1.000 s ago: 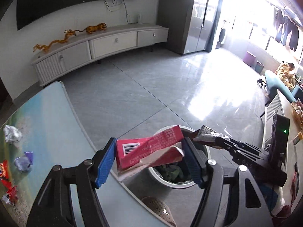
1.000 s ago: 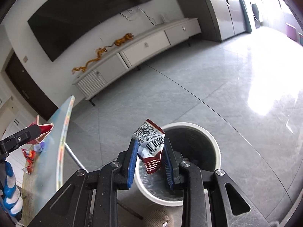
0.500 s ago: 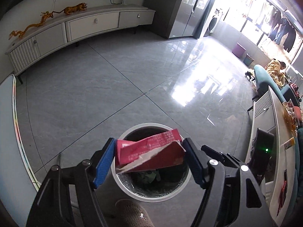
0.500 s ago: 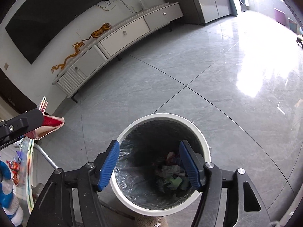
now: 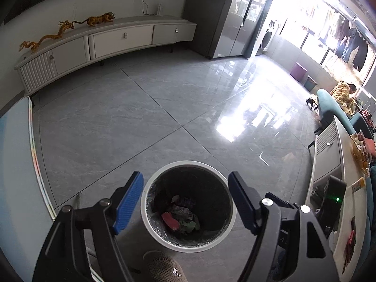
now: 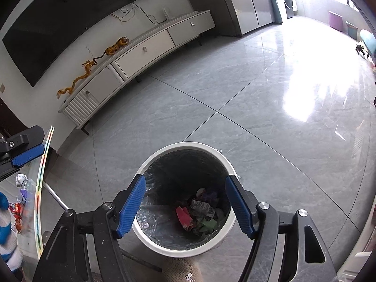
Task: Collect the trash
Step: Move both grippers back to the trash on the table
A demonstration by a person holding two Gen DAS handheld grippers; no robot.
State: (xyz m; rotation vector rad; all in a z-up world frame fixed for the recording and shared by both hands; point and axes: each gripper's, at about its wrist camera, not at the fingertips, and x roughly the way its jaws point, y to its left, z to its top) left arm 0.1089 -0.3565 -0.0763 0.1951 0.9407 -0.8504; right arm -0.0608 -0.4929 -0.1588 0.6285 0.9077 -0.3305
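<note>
A white round trash bin point(image 5: 150, 225) with a clear liner stands on the grey floor, also in the right wrist view point(image 6: 188, 145). Inside lie several wrappers, among them a red carton point(image 5: 170, 221) point(image 6: 184, 216). My left gripper point(image 5: 185, 202) is open and empty above the bin. My right gripper point(image 6: 185, 204) is open and empty above the bin too. The left gripper's blue finger point(image 6: 27, 155) shows at the left edge of the right wrist view. More wrappers point(image 6: 20, 209) lie on the glass table point(image 6: 40, 188) at the left.
The glass table's edge point(image 5: 33, 155) runs along the left. A white TV cabinet point(image 5: 105, 42) stands at the far wall. A side table point(image 5: 343, 188) with items is at the right. A slippered foot point(image 5: 164, 268) is just in front of the bin.
The left gripper opened and the red carton fell into the bin. The right gripper had released its wrapper half a second ago and stays open over the bin.
</note>
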